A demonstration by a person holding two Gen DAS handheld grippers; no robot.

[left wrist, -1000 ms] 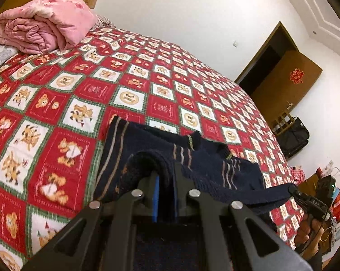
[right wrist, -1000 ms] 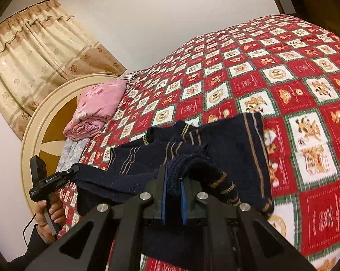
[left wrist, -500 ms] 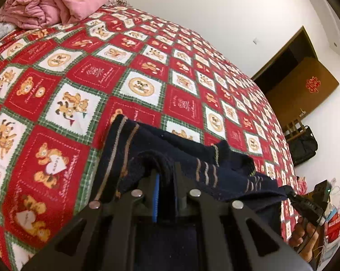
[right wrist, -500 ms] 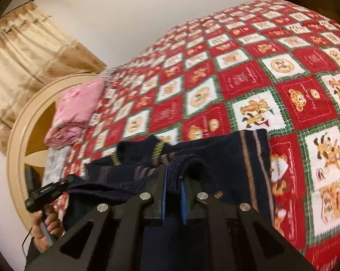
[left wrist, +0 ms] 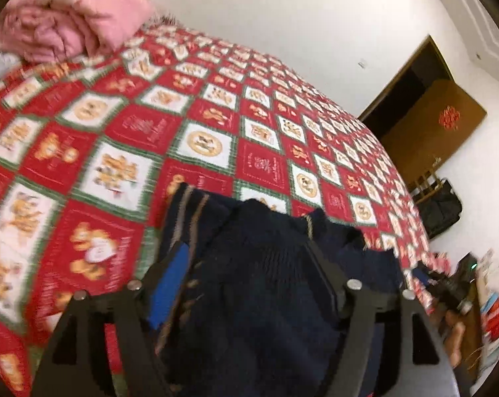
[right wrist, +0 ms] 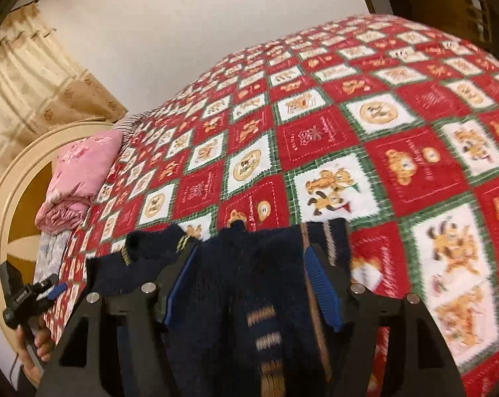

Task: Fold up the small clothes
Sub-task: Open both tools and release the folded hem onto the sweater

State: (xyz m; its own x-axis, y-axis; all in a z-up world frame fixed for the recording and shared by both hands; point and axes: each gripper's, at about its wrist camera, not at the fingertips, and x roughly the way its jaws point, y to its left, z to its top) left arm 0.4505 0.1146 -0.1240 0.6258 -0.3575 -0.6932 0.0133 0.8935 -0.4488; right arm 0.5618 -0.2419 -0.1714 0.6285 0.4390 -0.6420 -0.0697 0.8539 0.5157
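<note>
A navy knit sweater (left wrist: 262, 264) with tan stripes lies folded on the red patchwork bedspread (left wrist: 143, 132). My left gripper (left wrist: 246, 264) is open, its blue-padded jaws spread wide on either side of the sweater's folded edge. In the right wrist view the sweater (right wrist: 249, 284) lies between the spread jaws of my right gripper (right wrist: 249, 264), which is open too. The sweater's collar (right wrist: 156, 241) points left there. Each gripper shows at the edge of the other's view, the right one (left wrist: 448, 284) and the left one (right wrist: 27, 294).
A folded pink quilt (left wrist: 67, 16) lies near the headboard (right wrist: 14, 182). A curtain (right wrist: 27, 76) hangs behind. A brown door (left wrist: 428, 112) and a dark bag (left wrist: 443, 208) stand past the bed's far side.
Both grippers were shut on the sweater's edge and have opened wide, letting it go onto the bed. The lifted fold now lies flat over the sweater.
</note>
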